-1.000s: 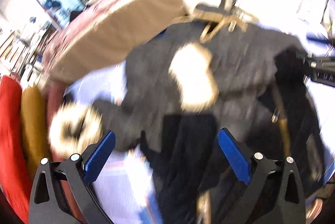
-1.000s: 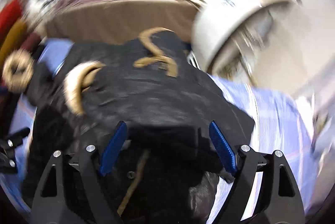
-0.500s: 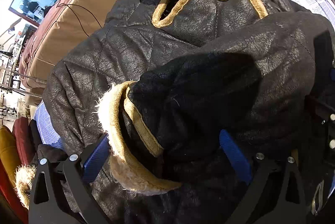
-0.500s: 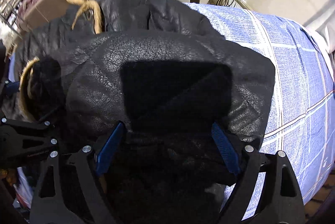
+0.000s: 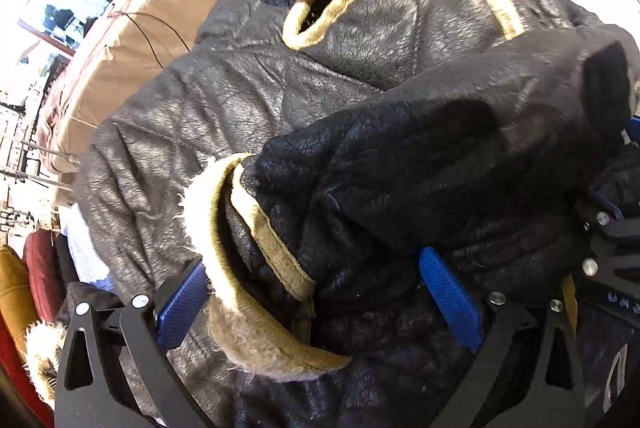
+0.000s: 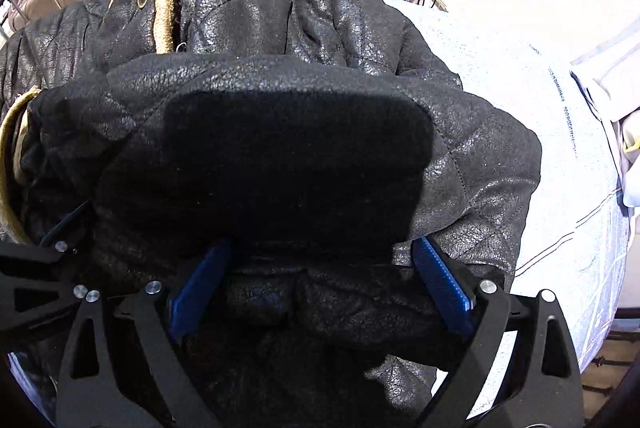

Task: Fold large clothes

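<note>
Black jacket (image 6: 288,164) fills both views, hiding the surface beneath. Left gripper (image 5: 320,292) fingers spread around the fleece cuff (image 5: 240,268); right gripper (image 6: 320,284) opening, sleeve between. Blue-checked bedsheet (image 6: 560,156) bare to the right.

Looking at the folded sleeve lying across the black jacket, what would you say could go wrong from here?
1. The sleeve is thick and puffy. The right hand-held gripper is opening around it, so the fold may spring back once let go.
2. The fleecy cuff lies between the left hand-held gripper fingers; lifting away could snag it and drag the sleeve off.
3. The jacket lies near the edge of the blue checked sheet; a tug might slide it sideways.
</note>
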### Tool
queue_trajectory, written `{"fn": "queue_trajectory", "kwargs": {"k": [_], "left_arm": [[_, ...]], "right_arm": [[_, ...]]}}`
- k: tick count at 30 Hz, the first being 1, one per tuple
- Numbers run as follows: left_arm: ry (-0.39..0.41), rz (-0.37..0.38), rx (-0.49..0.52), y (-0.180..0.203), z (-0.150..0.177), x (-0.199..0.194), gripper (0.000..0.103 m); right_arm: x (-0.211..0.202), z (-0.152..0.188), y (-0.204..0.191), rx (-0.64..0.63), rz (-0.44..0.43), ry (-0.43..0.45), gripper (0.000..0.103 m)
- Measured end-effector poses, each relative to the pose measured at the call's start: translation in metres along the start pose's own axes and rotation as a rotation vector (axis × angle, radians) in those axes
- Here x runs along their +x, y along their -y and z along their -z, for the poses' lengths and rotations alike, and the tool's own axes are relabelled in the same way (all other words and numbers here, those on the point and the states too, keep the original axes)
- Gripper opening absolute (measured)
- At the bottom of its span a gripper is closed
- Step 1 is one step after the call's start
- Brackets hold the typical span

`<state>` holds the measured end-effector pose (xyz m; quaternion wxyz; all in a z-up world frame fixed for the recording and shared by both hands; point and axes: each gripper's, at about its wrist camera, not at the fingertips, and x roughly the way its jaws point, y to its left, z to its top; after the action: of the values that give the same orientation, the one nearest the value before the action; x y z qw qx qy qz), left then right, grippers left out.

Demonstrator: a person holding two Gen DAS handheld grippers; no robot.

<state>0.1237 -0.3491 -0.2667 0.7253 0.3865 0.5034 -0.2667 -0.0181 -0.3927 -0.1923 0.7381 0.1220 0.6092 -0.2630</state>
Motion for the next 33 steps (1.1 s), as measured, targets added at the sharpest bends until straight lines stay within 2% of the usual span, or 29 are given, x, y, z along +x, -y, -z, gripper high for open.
{"fn": "queue_trajectory", "kwargs": {"k": [4,6,8,11,14,18,20,24,26,28,29,31,33], "left_arm": [[0.056,0.023,-0.03,-0.013,0.023,-0.031,0.097],[0.077,0.064,-0.088,-0.03,0.05,-0.048,0.097],[0.094,0.063,-0.155,-0.052,0.082,-0.061,0.097],[0.094,0.009,-0.268,-0.087,0.131,-0.075,0.097],[0.064,-0.052,-0.439,-0.145,0.177,-0.079,0.097],[0.068,-0.126,-0.656,-0.207,0.208,-0.092,0.096],[0.054,-0.13,-0.725,-0.233,0.213,-0.091,0.092],[0.048,-0.095,-0.8,-0.273,0.193,-0.082,0.077],[0.019,-0.044,-0.799,-0.276,0.178,-0.074,0.075],[-0.093,-0.079,-0.742,-0.27,0.167,-0.048,0.049],[-0.12,-0.086,-0.72,-0.266,0.167,-0.04,0.044],[-0.143,-0.076,-0.685,-0.26,0.174,-0.03,0.024],[-0.125,-0.059,-0.672,-0.267,0.181,-0.038,0.019]], "right_arm": [[-0.022,0.008,0.012,0.066,-0.016,0.004,0.095],[-0.043,0.019,0.024,0.118,-0.071,0.046,0.095],[-0.061,0.033,0.03,0.165,-0.141,0.071,0.095],[-0.078,0.061,0.025,0.175,-0.171,0.062,0.095],[-0.089,0.089,0.016,0.168,-0.201,0.033,0.095],[-0.107,0.115,0.004,0.124,-0.218,0.016,0.095],[-0.118,0.13,-0.004,0.1,-0.211,0.034,0.095],[-0.142,0.144,-0.013,0.104,-0.224,0.074,0.095],[-0.159,0.152,-0.014,0.119,-0.231,0.095,0.095],[-0.171,0.16,-0.012,0.131,-0.228,0.119,0.095],[-0.174,0.161,-0.01,0.136,-0.225,0.126,0.095],[-0.179,0.168,-0.006,0.153,-0.218,0.131,0.095],[-0.185,0.175,0.0,0.174,-0.207,0.132,0.095]]}}
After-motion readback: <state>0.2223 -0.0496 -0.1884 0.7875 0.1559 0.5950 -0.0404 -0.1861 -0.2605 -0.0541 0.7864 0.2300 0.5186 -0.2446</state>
